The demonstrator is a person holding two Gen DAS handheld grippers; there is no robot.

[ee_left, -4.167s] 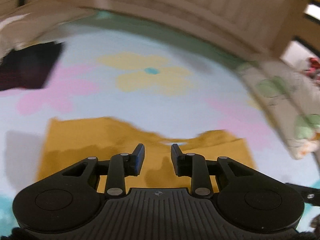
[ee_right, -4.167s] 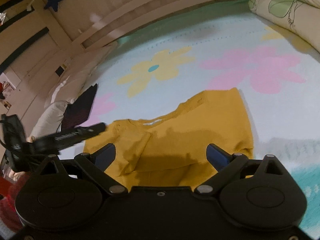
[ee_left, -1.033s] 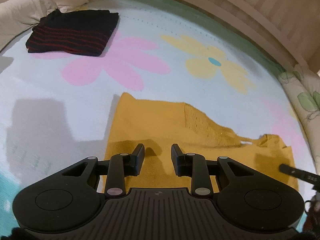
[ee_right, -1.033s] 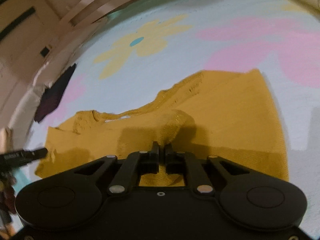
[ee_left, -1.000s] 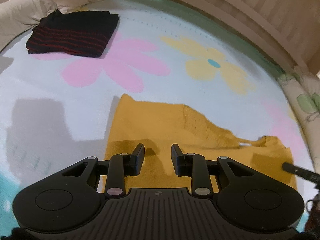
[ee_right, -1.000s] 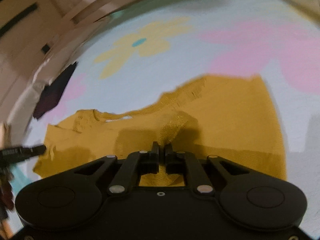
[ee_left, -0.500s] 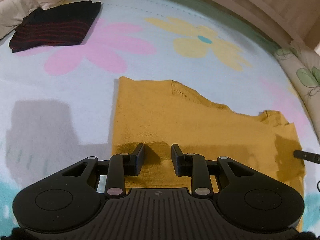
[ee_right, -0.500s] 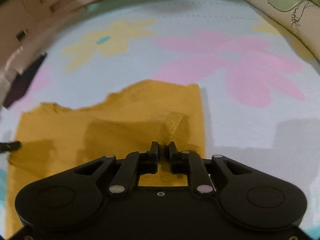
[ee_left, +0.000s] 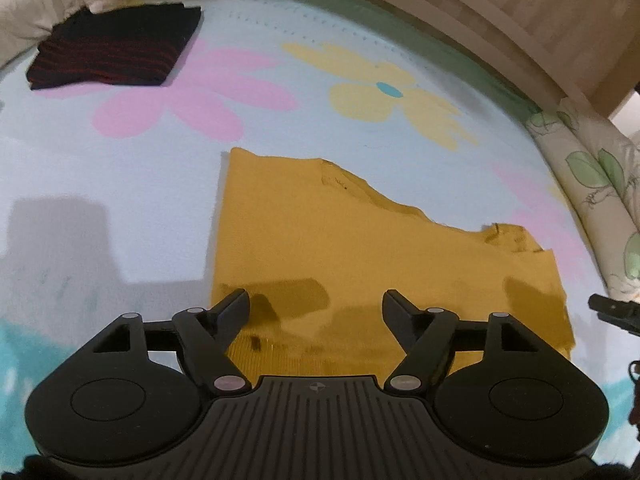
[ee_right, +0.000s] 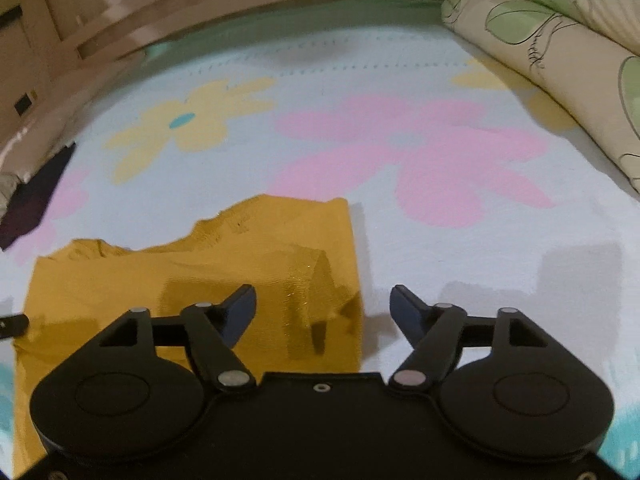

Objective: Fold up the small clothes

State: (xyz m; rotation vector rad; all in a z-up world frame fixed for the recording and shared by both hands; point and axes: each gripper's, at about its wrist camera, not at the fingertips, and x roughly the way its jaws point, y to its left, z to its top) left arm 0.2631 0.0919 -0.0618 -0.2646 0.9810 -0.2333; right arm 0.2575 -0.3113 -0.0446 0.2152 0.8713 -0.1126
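Lying flat on flowered bedsheet (ee_left: 120, 168): mustard garment (ee_left: 360, 248), folded. Opening over its near edge, pads clear of cloth: left gripper (ee_left: 316, 306), right gripper (ee_right: 323, 302). Resting far left: folded dark garment (ee_left: 116, 52).

Matt mustard knit sweater (ee_left: 360, 248), soft flowered cloth sheet (ee_left: 120, 184)

Sweater's (ee_right: 192, 276) near edge behind gripper body
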